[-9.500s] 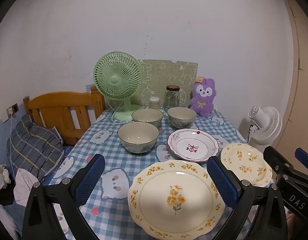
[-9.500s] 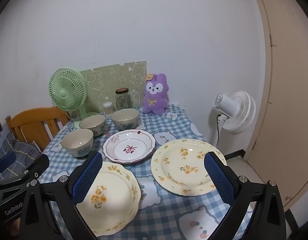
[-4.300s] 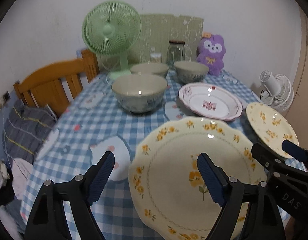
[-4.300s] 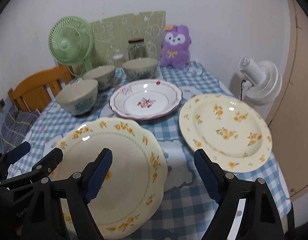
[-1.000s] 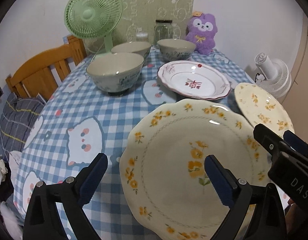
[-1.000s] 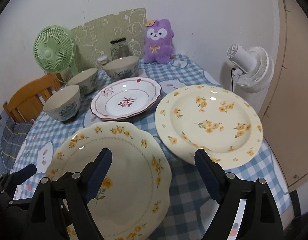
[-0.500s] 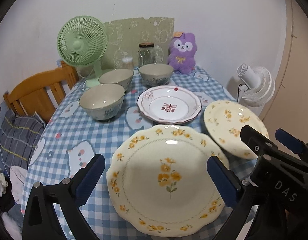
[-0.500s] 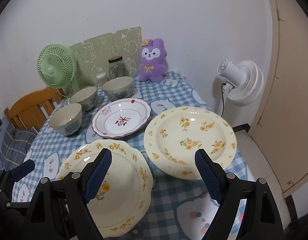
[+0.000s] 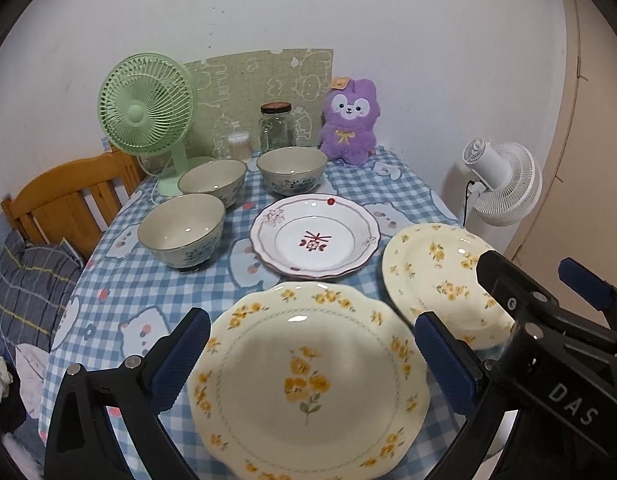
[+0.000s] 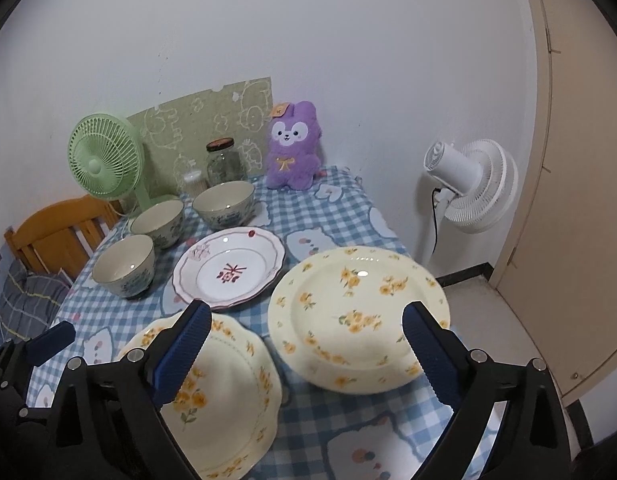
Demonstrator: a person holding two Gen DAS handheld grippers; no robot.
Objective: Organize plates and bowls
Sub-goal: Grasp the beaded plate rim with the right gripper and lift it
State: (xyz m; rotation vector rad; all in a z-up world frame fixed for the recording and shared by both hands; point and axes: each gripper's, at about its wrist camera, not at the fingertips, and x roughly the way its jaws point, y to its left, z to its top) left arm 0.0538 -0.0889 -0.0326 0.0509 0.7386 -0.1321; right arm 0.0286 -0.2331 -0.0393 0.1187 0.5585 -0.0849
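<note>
A scalloped cream plate with yellow flowers [image 9: 308, 380] lies flat at the table's near edge, below my left gripper [image 9: 312, 360], which hovers open and holds nothing. To its right lies a round cream flowered plate [image 10: 356, 316], under my right gripper [image 10: 306, 356]. The right jaws are opening, with nothing gripped between them. Behind both lies a white plate with a red rim [image 9: 314, 238]. Three grey-green bowls [image 9: 182, 228] [image 9: 212, 178] [image 9: 292, 168] stand upright at the back left. The right gripper [image 9: 548, 320] shows at the left view's right edge.
A green desk fan [image 9: 146, 114], a glass jar [image 9: 276, 128] and a purple plush [image 9: 350, 120] stand along the back wall. A white floor fan [image 10: 468, 184] stands off the table's right side. A wooden chair [image 9: 68, 196] is at the left.
Both grippers have risen and drawn back from the plates, so more of the table shows. The right gripper's fingers stand a little wider apart. The dishes have not moved.
</note>
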